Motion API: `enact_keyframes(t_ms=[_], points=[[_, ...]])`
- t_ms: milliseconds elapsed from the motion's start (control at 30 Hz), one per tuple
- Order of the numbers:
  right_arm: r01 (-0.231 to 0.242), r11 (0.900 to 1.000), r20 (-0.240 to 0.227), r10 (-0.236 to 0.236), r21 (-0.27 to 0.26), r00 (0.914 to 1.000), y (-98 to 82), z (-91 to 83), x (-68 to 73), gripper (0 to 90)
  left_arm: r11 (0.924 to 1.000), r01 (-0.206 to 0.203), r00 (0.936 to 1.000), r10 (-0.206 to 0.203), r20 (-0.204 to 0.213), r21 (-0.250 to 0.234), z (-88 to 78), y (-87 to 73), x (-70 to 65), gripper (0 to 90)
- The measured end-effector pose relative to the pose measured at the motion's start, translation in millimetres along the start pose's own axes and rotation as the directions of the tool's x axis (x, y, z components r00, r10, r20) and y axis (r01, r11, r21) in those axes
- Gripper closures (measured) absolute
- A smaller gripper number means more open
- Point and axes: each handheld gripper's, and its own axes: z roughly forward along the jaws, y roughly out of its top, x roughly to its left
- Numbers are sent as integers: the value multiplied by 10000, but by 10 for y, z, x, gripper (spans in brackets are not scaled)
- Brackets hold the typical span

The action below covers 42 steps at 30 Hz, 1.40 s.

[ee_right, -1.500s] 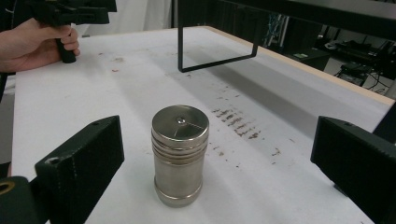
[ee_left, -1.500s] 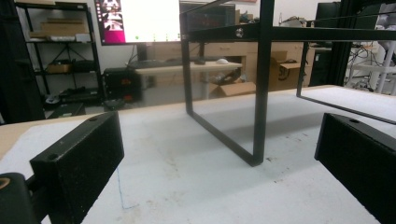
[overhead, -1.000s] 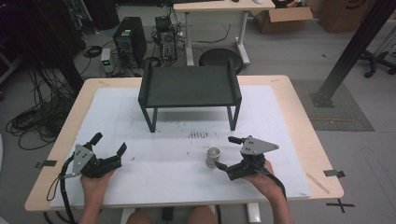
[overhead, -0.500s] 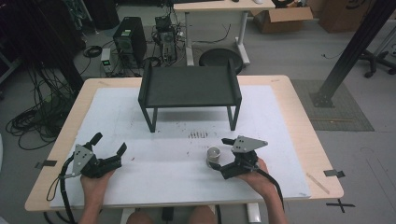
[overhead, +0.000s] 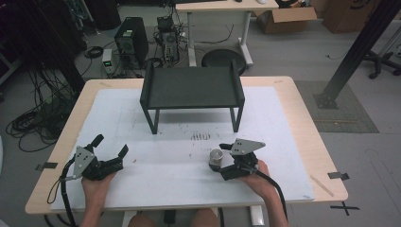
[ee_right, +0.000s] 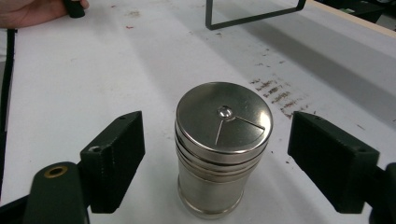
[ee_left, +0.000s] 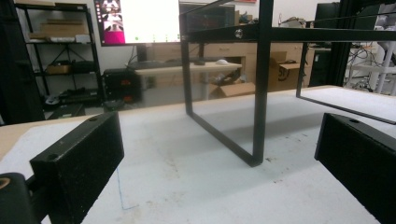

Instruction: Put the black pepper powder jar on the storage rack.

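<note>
A small steel shaker [overhead: 216,158] [ee_right: 219,144] with a flat lid stands upright on the white mat. My right gripper [overhead: 221,160] [ee_right: 219,154] is open around it, one jaw on each side with a gap to the can. At the near left of the mat my left gripper [overhead: 111,145] [ee_left: 224,154] is open with nothing between its jaws, facing the black metal shelf [overhead: 191,89] [ee_left: 257,84]. The shelf stands on thin legs at the back middle of the mat.
The white mat [overhead: 156,175] covers a wooden table [overhead: 302,118]. Dark specks [overhead: 201,136] lie in front of the shelf. A person's hand [ee_right: 28,11] holding the left gripper appears at the top left of the right gripper view. Desks, cables and boxes stand beyond the table.
My right gripper has slid left toward the shaker until its jaws stand on both sides of it. The left gripper has stayed where it was.
</note>
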Motion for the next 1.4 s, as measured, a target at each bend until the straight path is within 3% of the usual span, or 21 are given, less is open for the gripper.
enact_keyframes(t_ms=[1400], points=[[240, 9994, 73, -242, 230, 9997, 8, 24, 7, 450, 10000, 3, 10000, -3, 8, 12, 0, 0, -1, 18]])
